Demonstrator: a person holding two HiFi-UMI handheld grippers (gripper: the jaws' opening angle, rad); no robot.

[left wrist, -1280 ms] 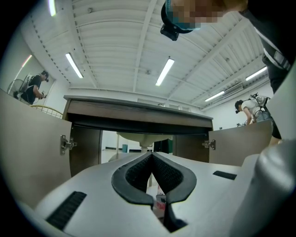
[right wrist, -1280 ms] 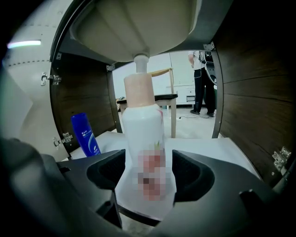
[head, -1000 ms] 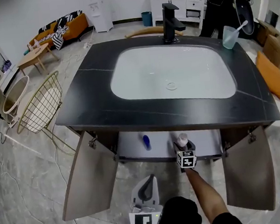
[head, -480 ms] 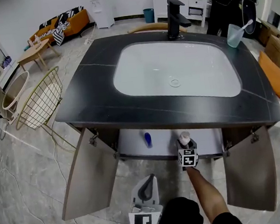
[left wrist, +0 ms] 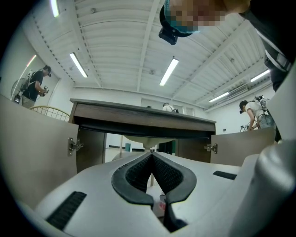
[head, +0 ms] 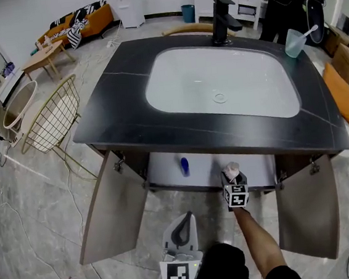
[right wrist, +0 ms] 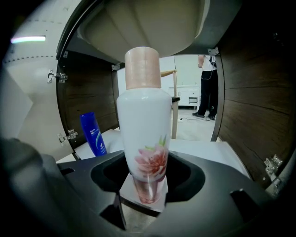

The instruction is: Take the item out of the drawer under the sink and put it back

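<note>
Right gripper (right wrist: 148, 179): jaws clamped on base of white flower-printed bottle with pink cap (right wrist: 143, 125), near white drawer (head: 166, 177) front edge.
Left gripper (left wrist: 151, 159): jaws together, empty.
Blue bottle (right wrist: 94, 134): drawer's left.

Place: I see a big hall set up like a home.
Clues: lone sink counter (head: 122, 110), sofa (head: 81, 20), long ceiling lights (left wrist: 169, 71).
</note>
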